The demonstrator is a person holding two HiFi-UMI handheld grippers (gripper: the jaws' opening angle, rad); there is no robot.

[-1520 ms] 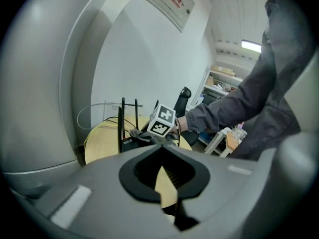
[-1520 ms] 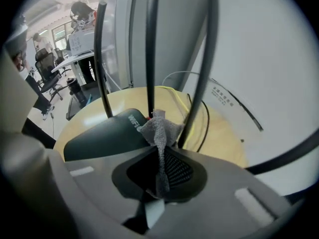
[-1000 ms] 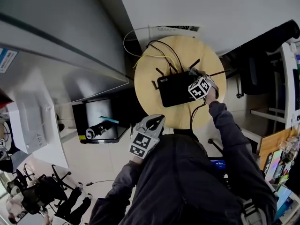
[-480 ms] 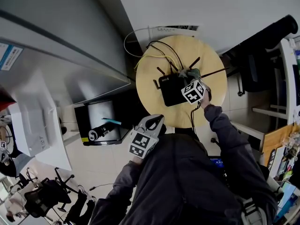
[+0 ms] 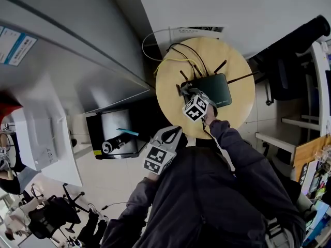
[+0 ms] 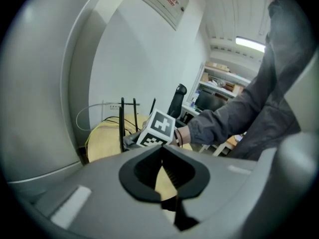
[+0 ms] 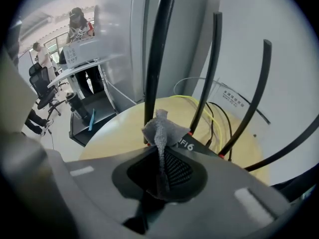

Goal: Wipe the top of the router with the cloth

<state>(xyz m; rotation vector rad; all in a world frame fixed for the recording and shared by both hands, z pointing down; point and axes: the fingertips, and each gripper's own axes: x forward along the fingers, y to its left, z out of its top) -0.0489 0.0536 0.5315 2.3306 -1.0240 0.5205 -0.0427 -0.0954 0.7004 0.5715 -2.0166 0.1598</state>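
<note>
Right gripper (image 5: 187,92) clamps the cloth (image 7: 160,128) at the left edge of the router (image 5: 216,89); left gripper (image 5: 175,132), jaws together, hangs clear.

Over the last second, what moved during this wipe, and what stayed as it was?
The right gripper swept across the router top, from the end at the head view's right to the end at its left, with the cloth clamped in its jaws throughout. Nothing was taken or released. The left gripper stayed shut and empty near the person's body.
</note>
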